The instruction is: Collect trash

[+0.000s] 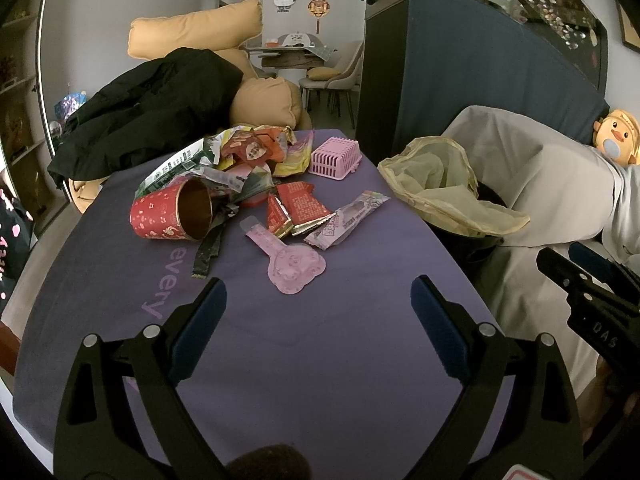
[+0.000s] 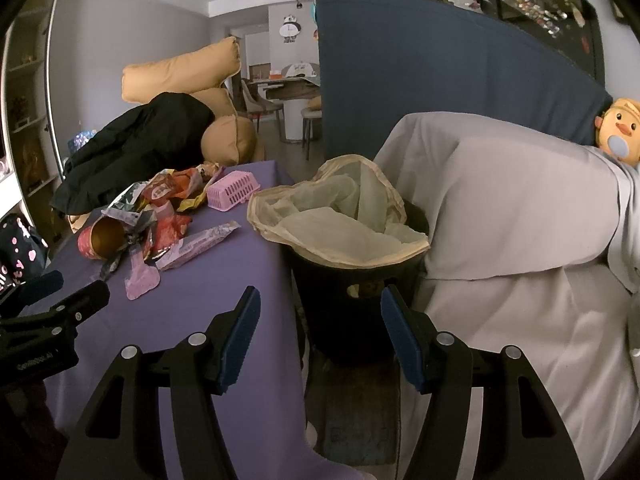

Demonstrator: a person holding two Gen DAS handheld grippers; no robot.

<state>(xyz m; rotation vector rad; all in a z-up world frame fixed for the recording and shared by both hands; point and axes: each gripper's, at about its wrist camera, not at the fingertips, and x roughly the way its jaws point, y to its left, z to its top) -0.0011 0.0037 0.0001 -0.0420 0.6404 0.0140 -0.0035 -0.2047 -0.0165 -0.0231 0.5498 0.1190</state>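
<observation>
Two grippers, both spread wide and holding nothing: left gripper over the bare purple tablecloth, right gripper aimed at the dark bin with its yellowish liner bag.

Trash heaped at twelve o'clock from the left gripper: red paper cup on its side at eleven, pink bear-shaped pouch nearest, silver-purple wrapper at one, red foil packets between, crumpled wrappers behind, pink basket farthest back.

Bin just beside the table's right edge, bag mouth open but slumped toward the table.

Likely trouble: flat pouch and wrapper hard to pinch off cloth, so cloth bunched or dragged instead; cup prone to rolling if nudged sideways; sagging liner apt to catch a drop on its rim and spill it to the floor.
</observation>
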